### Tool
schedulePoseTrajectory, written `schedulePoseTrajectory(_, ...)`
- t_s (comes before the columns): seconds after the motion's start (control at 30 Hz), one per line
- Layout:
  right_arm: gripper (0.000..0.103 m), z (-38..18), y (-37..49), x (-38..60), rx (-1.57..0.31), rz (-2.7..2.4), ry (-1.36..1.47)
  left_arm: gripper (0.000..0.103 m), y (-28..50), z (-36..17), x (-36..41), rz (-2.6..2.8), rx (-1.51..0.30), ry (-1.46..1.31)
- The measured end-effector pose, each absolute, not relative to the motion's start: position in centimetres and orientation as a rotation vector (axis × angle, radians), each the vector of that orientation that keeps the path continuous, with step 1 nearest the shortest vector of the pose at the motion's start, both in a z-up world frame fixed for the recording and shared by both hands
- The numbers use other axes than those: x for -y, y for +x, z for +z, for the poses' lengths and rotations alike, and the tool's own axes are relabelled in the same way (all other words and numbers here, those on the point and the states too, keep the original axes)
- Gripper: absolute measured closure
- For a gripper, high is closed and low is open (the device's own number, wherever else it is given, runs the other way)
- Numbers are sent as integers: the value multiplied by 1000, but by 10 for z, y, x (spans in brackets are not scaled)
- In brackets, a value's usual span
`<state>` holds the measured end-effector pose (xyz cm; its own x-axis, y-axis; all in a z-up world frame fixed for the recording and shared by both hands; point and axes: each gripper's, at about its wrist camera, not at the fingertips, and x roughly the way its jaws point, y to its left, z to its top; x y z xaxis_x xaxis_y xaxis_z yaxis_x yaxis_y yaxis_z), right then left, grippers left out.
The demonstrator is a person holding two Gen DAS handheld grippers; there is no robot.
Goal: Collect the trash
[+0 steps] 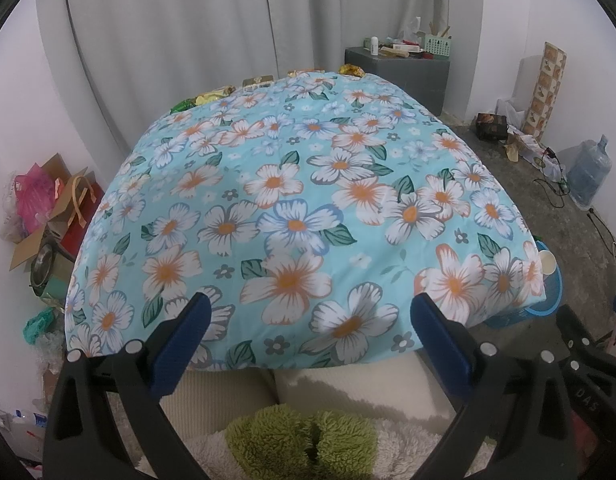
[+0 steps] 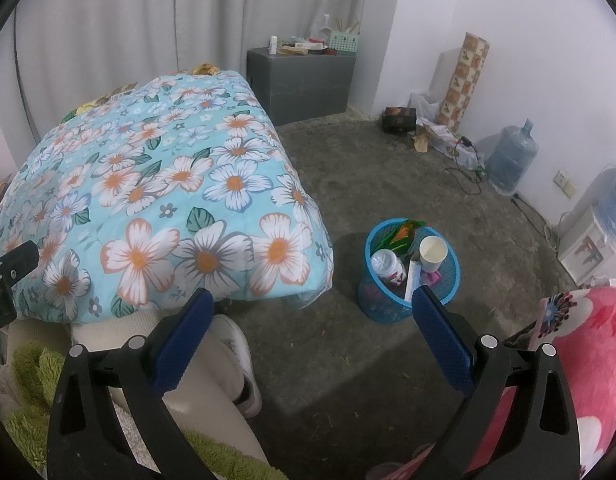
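Both hand-held grippers gaping, empty | wrappers [image 1: 211, 98] half-hidden behind quilt [image 1: 291, 208] | bin [image 2: 408, 268] full

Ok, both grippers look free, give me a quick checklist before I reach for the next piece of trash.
1. Left gripper open, nothing held: ok.
2. Right gripper open, nothing held: ok.
3. Blue basket upright on the floor beside the bed: ok.
4. Room left in basket: not ok, paper cup and bottle reach the rim.
5. Wrappers remain at the quilt's far edge: ok.
6. Wrappers within reach: cannot tell.
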<state>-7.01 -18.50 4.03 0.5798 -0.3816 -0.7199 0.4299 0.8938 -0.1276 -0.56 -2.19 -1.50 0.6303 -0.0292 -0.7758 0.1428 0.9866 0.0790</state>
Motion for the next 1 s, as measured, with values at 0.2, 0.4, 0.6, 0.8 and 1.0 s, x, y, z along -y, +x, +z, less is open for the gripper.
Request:
schedulePoseTrajectory(0.2, 8, 40, -70, 185, -827, -474, 63, 5, -5, -15, 22, -100, -884, 138)
schedulePoseTrajectory(0.4, 8, 41, -70, 183, -829, -474, 66, 5, -4, -15, 22, -100, -885, 139)
schedulePoseTrajectory(0.6, 8, 41, -70, 182, -828, -474, 67, 5, -5, -15, 21, -98, -885, 138)
schedulePoseTrajectory(0.8, 8, 41, -70, 179, -828, -473, 67, 5, -5, -15, 20, -99, -886, 139)
schedulePoseTrajectory(1.0, 8, 42, -69, 177, -827, -473, 68, 5, -4, -15, 19, -101, -886, 140)
